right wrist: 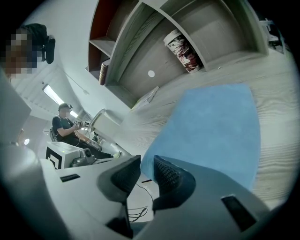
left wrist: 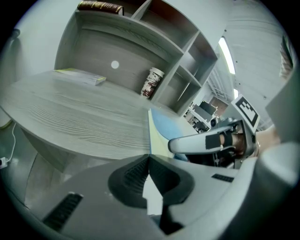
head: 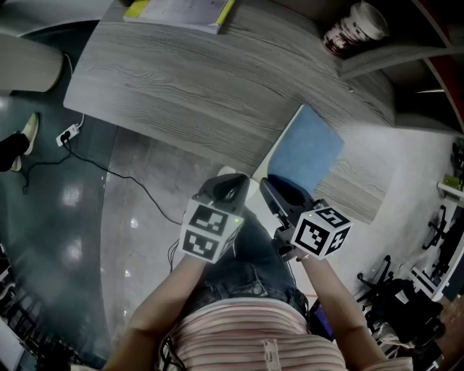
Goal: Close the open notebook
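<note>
Right claw (right wrist: 146, 164) hangs beside wood-grain desk (head: 188, 80) (glossy floor (head: 138, 217)).

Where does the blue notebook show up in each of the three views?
Head view: notebook right of centre, at the table's near edge.
Left gripper view: notebook just right of centre, seen at a low angle.
Right gripper view: notebook fills the centre and right.
Shared landmark: patterned cup, in all three.

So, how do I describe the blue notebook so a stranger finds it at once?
Start at the grey wood-grain desk and follow it to its near end, where the blue notebook lies flat. Its plain blue cover sets it apart from the yellow-edged book at the far end.
</note>
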